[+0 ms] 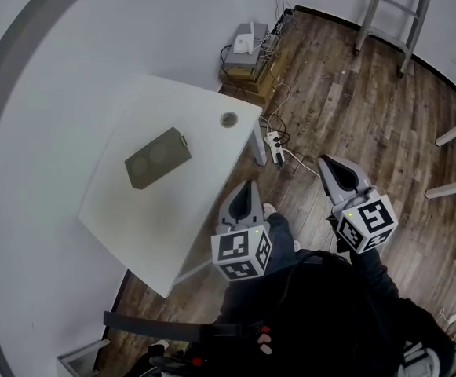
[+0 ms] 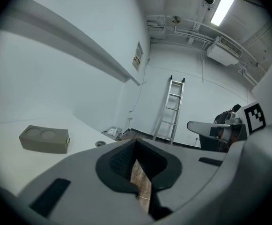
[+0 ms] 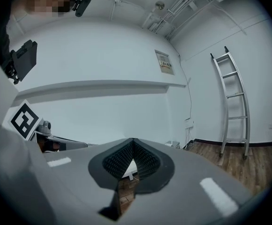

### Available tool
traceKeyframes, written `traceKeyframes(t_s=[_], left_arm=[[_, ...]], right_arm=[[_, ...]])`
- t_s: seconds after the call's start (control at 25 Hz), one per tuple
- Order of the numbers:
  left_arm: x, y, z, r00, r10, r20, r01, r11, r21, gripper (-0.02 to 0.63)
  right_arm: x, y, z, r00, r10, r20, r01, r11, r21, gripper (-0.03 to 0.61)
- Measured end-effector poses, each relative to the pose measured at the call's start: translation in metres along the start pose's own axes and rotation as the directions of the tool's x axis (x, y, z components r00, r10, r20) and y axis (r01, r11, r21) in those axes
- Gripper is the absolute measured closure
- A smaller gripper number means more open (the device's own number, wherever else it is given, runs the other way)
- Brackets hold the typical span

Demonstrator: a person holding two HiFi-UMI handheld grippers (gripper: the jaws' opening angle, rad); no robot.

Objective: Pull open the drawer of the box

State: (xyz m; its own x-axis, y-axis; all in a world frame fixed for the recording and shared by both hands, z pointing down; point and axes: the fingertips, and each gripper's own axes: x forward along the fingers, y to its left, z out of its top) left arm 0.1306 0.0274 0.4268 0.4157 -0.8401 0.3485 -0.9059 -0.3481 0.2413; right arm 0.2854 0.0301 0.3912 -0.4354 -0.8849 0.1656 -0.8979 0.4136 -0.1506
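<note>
At the far left of the head view we see the white tabletop (image 1: 110, 203), set against a white wall. The box (image 1: 158, 158), a grey-olive block with two round recesses in its top, lies about the middle of the tabletop, well apart from both grippers. A small tab juts from the end face turned toward the round cable hole (image 1: 228, 119) in the tabletop's far corner. We see no drawer standing out of the box. In the left gripper view the same box sits at the left, far beyond the jaws.

Next comes the left gripper (image 1: 251, 185), held over the wooden floor (image 1: 345, 108) just off the tabletop's right edge, with its marker cube (image 1: 242, 251) nearest to us. Its own view shows its jaws closed tip to tip with nothing between them. Only floor shows through the slot behind the tips.

Past the tabletop's leg a white power strip (image 1: 275, 142) lies on the floor. Behind it, against the wall, is a stack of cardboard boxes (image 1: 247, 65) with small devices and cables on top.

Further right is the right gripper (image 1: 327, 163), beside the left one and apart from it, also over the floor. Its jaws are closed as well and hold nothing. At the far right a metal ladder (image 1: 396, 14) leans against the wall.
</note>
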Motion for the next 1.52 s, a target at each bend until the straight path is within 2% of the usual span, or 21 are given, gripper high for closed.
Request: traceKeyframes(t_s=[0.36, 0.56, 0.76, 0.92, 1.04, 1.28, 1.36, 1.52], left_arm=[[0.070, 0.043, 0.048, 0.998, 0.050, 0.030, -0.049, 0.999, -0.015, 0.618], [0.089, 0.075, 0.055, 0.994, 0.111, 0.019, -0.110, 0.993, -0.043, 0.618], [0.093, 0.112, 0.064, 0.979, 0.204, 0.022, -0.203, 0.977, -0.062, 0.618], [0.086, 0.144, 0.070, 0.958, 0.284, 0.031, -0.281, 0.956, -0.078, 0.618], [0.076, 0.171, 0.074, 0.929, 0.369, 0.039, -0.363, 0.925, -0.116, 0.618], [0.042, 0.197, 0.070, 0.841, 0.539, 0.044, -0.520, 0.829, -0.204, 0.618], [0.032, 0.206, 0.069, 0.807, 0.589, 0.041, -0.565, 0.790, -0.239, 0.620], [0.014, 0.208, 0.057, 0.738, 0.674, 0.024, -0.631, 0.702, -0.330, 0.620]], right_arm=[[0.094, -0.022, 0.023, 0.998, 0.067, -0.014, -0.068, 0.998, -0.013, 0.586], [0.145, -0.019, 0.028, 0.990, 0.139, -0.035, -0.140, 0.990, -0.024, 0.586], [0.191, -0.004, 0.031, 0.971, 0.233, -0.050, -0.235, 0.971, -0.035, 0.586], [0.227, 0.019, 0.031, 0.943, 0.326, -0.065, -0.329, 0.943, -0.043, 0.586], [0.257, 0.043, 0.029, 0.899, 0.425, -0.106, -0.431, 0.901, -0.048, 0.586], [0.281, 0.084, 0.019, 0.773, 0.601, -0.203, -0.622, 0.781, -0.059, 0.586], [0.292, 0.099, 0.014, 0.726, 0.645, -0.238, -0.674, 0.736, -0.061, 0.586], [0.309, 0.124, -0.003, 0.611, 0.724, -0.320, -0.779, 0.622, -0.080, 0.586]])
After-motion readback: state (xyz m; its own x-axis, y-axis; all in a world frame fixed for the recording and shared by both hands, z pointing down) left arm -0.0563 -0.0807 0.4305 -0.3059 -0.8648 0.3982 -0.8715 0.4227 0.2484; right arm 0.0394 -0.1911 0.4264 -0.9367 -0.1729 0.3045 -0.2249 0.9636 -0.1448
